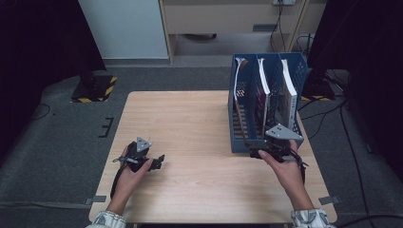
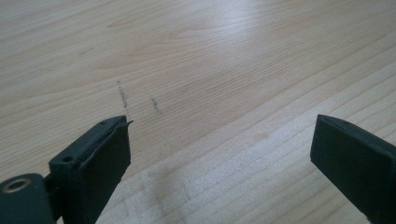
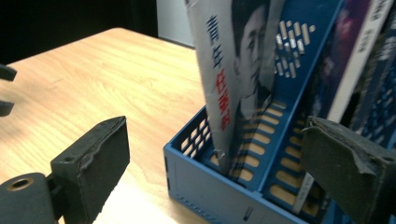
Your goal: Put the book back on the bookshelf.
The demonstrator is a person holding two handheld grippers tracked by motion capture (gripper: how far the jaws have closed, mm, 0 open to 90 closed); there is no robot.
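A blue file rack (image 1: 237, 121) stands on the right of the wooden table (image 1: 190, 123), with a magazine or book upright in each of its three slots. Its leftmost slot holds a thin magazine (image 1: 240, 66) (image 3: 229, 70) with red characters on the spine. My right gripper (image 1: 259, 151) (image 3: 215, 163) is open just in front of the rack's near edge (image 3: 205, 186), nothing between the jaws. My left gripper (image 1: 157, 162) (image 2: 219, 154) rests low over the bare table at the front left, open and empty.
A white-spined book (image 1: 263, 83) (image 3: 355, 60) fills the middle slot and a thicker one (image 1: 287, 90) the right slot. Bare wood (image 2: 196, 70) lies between the two hands. Cables (image 1: 332, 118) trail across the grey floor to the right of the table.
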